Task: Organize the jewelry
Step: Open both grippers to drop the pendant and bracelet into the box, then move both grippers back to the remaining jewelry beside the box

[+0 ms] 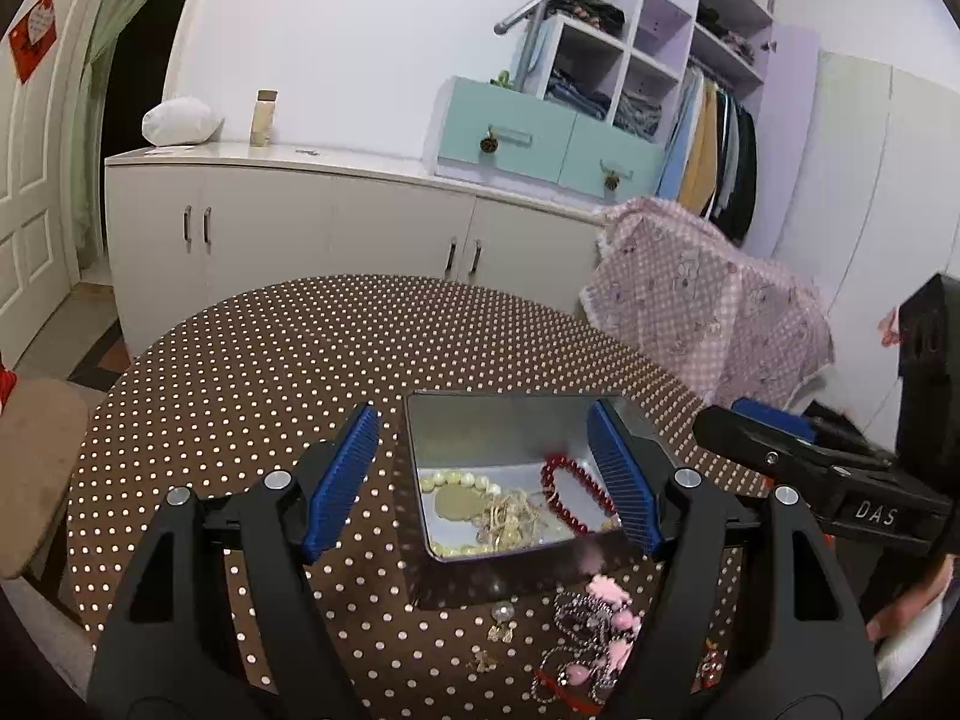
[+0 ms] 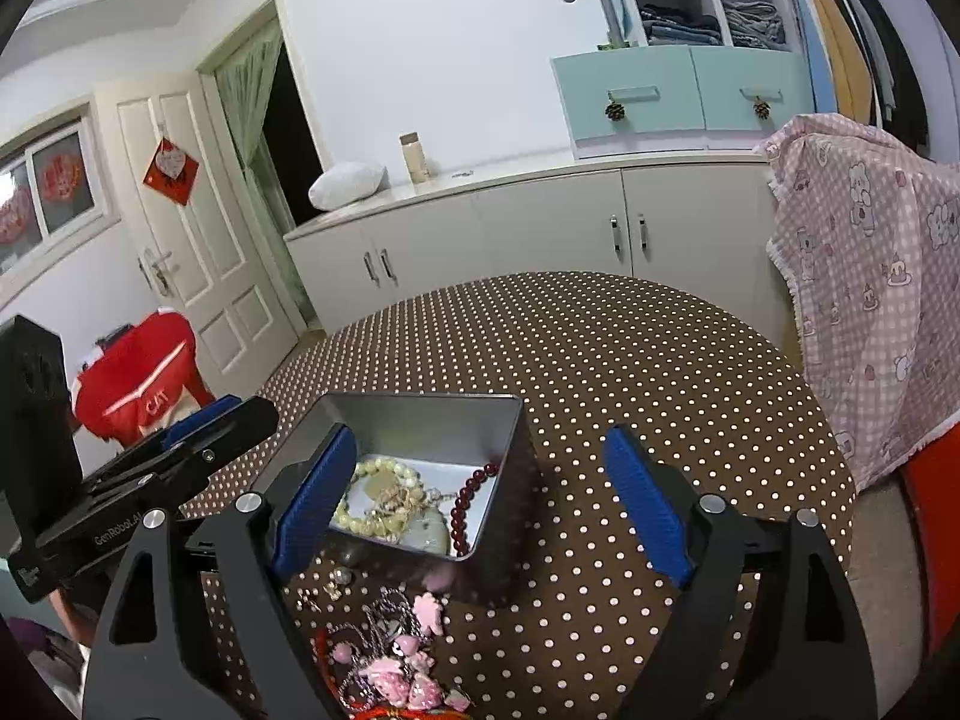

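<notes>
tin point(image 1: 516, 414) top open, jewelry pile point(image 1: 591, 630) just beside

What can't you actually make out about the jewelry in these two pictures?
- Pile of pink charms and chains: cut off by the bottom edge in both wrist views.
- Metal tin: its left corner hides behind a blue finger in the right view.
- Small earrings: too small to tell their design.
- Gold tangle in the tin: separate pieces indistinguishable.

Each tool point(image 1: 483, 474) has 2 black arms, silver screws and ribbed blue pads point(image 1: 342, 480).
</notes>
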`<state>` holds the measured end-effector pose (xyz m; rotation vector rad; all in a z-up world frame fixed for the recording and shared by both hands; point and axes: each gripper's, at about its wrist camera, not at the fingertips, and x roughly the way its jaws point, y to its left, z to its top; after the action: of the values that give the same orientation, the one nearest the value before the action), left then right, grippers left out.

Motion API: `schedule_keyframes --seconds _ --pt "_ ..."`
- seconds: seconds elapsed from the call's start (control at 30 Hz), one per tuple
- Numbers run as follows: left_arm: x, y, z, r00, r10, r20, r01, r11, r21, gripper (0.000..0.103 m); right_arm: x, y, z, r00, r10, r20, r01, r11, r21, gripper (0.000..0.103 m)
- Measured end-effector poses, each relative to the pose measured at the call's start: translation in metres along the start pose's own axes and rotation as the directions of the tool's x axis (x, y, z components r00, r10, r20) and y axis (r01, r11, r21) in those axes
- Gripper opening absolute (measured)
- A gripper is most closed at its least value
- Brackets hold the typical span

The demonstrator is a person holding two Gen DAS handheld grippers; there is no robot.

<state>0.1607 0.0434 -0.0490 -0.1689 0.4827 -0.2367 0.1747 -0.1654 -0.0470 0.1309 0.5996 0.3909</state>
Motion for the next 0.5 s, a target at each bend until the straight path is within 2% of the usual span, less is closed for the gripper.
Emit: schedule_keyframes --seconds 0.07,0.13,0.27,0.5 --pt "-0.001 -0.003 -0.003 1.000 0.026 -0.007 -0.026 1.000 0.012 0.072 -0.004 0.000 -0.002 1.000 -0.013 0.004 0.013 1.000 0.001 0.081" --pt "-0.005 -0.003 -0.007 1.000 0.023 -0.005 -0.023 1.000 0.007 0.072 -0.008 -0.002 -0.006 1.000 0.006 0.009 -0.006 1.000 0.013 0.082" --pt "-0.007 -0.004 -0.014 0.999 0.036 -0.029 -0.036 0.999 0.020 0.072 -0.013 -0.002 -0.010 1.000 -0.023 0.000 0.023 1.000 0.000 0.082" --pt "-0.021 0.002 -0.036 0.997 0.050 -0.051 -0.050 0.999 0.005 0.072 -0.021 0.000 -0.020 1.000 -0.004 -0.004 0.004 1.000 0.004 0.083"
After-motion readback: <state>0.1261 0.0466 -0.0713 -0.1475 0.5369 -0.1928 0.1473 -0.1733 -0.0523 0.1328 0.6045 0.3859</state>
